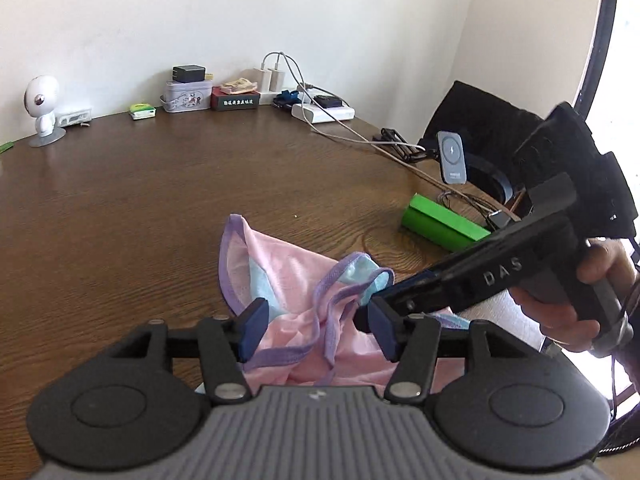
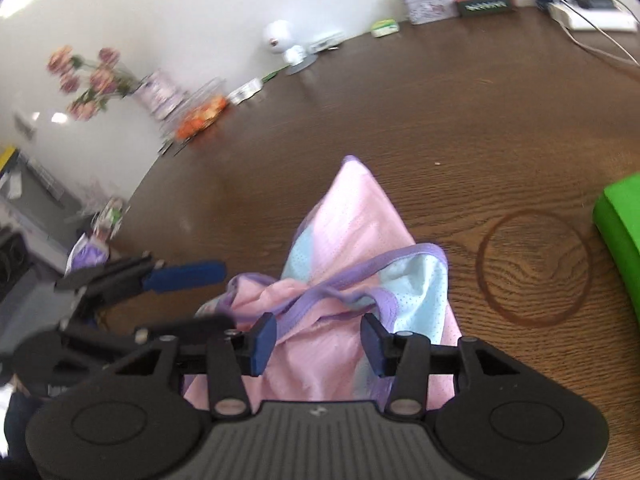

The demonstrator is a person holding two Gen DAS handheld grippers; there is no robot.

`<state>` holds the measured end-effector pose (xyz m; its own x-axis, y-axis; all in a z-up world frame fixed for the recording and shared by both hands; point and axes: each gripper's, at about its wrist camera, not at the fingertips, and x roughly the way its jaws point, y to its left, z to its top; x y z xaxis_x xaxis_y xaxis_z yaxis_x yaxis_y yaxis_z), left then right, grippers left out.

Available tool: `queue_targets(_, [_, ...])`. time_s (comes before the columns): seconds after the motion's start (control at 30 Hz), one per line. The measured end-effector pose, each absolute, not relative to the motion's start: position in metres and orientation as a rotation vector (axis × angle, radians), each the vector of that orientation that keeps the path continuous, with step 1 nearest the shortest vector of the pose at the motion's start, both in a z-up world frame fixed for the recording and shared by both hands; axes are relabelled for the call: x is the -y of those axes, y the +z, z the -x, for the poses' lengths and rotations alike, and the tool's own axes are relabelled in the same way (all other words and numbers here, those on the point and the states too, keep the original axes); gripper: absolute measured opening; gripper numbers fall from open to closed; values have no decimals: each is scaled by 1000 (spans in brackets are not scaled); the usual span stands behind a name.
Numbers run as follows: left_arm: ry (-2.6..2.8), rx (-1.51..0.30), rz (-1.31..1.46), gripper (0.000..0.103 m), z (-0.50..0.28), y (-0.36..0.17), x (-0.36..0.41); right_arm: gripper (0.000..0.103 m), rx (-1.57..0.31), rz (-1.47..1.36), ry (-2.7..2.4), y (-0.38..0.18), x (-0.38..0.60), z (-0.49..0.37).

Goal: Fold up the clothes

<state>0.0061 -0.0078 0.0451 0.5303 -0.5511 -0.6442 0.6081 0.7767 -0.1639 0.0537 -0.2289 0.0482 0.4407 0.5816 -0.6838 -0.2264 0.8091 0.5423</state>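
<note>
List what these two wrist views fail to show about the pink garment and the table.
- Pink garment: its near part is hidden behind the left gripper body in the left wrist view.
- Garment type: bunched, unclear.
- Flowers and orange items: motion-blurred in the right wrist view.
- Red box label: too small.

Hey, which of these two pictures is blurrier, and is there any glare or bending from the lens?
Right wrist view: blurrier, with the flowers and clutter along the wall smeared, while the pink garment stays fairly sharp. Left wrist view: mostly crisp, blown-out daylight at the right edge. Both views: fisheye bending curves the wooden table edge.
</note>
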Motion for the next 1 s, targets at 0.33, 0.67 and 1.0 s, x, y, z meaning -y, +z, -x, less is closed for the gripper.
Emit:
queue_targets(0.33, [-583, -791, 104, 1, -26, 43, -21, 4, -774, -298, 425, 84, 216, -94])
queue_targets(0.67, [-382, -732, 272, 36, -26, 54, -85, 53, -810, 65, 629, 119, 180, -105])
queue_targets(1.0, [-429, -829, 104, 21, -38, 27, -58, 18, -933, 24, 682, 64, 173, -19])
